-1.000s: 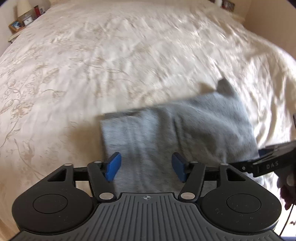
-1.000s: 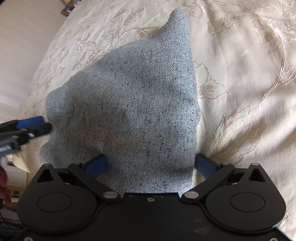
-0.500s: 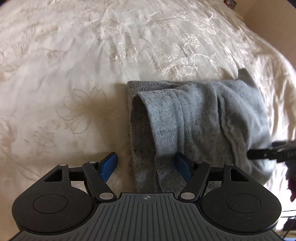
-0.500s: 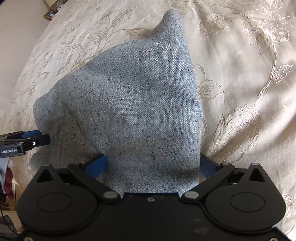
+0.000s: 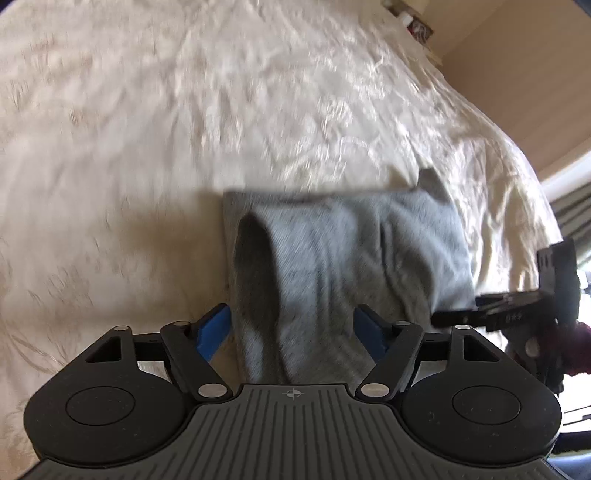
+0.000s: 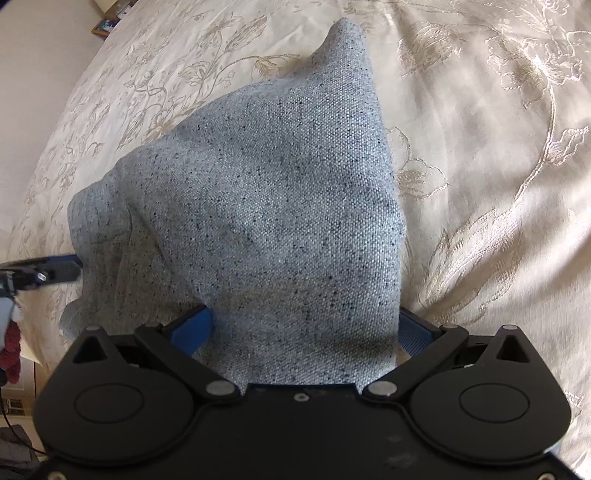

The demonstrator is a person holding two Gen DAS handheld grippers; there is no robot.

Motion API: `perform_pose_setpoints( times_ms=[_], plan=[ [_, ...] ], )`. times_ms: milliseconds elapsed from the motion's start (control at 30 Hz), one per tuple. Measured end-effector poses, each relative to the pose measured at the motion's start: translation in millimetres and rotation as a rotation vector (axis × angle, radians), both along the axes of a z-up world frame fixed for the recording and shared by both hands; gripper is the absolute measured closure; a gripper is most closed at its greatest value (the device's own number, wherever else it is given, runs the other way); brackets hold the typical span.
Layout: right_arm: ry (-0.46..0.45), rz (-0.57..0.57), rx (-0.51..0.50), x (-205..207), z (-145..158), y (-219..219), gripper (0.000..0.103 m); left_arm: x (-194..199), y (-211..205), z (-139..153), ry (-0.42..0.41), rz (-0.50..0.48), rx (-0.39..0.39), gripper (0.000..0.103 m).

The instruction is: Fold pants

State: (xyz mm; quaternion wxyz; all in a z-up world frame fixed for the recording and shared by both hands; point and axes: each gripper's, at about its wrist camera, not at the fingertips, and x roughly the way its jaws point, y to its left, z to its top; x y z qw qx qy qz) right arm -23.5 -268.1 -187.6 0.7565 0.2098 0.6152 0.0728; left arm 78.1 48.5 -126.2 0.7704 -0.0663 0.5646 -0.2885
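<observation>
The grey speckled pants (image 5: 343, 251) lie folded into a thick bundle on the cream bedspread (image 5: 147, 129). My left gripper (image 5: 291, 330) is open, its blue pads either side of the bundle's near left end, where a fold gapes open. The pants (image 6: 280, 214) fill the right wrist view, one corner sticking up at the far end. My right gripper (image 6: 303, 328) is open with the near right end of the bundle lying between its blue fingers. Each gripper shows at the edge of the other's view.
The bedspread (image 6: 498, 147) has an embroidered floral pattern. A beige wall (image 5: 517, 66) rises beyond the bed's right side. Picture frames (image 6: 107, 22) stand on a bedside surface at the far left of the right wrist view.
The left gripper has shifted left along the bundle's near edge and now straddles its gaping left end. The right gripper has stayed open at the right end, moving slightly closer.
</observation>
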Motion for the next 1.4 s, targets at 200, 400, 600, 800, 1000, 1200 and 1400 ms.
perform_pose_setpoints(
  times_ms=[200, 400, 600, 800, 1000, 1200, 1400],
  plan=[
    [-0.008, 0.000, 0.000, 0, 0, 2, 0.000, 6, -58, -15, -0.056, -0.018, 0.280, 0.020],
    [-0.009, 0.027, 0.012, -2, 0, -1, 0.000, 5, -36, -31, 0.024, 0.138, 0.254, 0.000],
    [-0.100, 0.012, 0.050, 1, 9, -11, 0.000, 14, -41, -44, 0.115, 0.071, 0.054, 0.001],
    [-0.111, 0.058, 0.127, 18, -2, -15, 0.000, 25, -44, -56, 0.148, 0.109, -0.029, 0.001],
    [-0.082, -0.024, 0.201, 19, 6, -30, 0.056, 18, -17, -48, 0.162, 0.260, -0.063, 0.044],
    [-0.129, 0.017, 0.189, 23, 55, -17, 0.081, 8, -16, -7, 0.060, 0.192, -0.076, 0.065],
    [-0.228, 0.126, 0.199, 55, 119, 34, 0.081, 13, 8, 32, -0.026, 0.246, -0.139, 0.065]
  ],
)
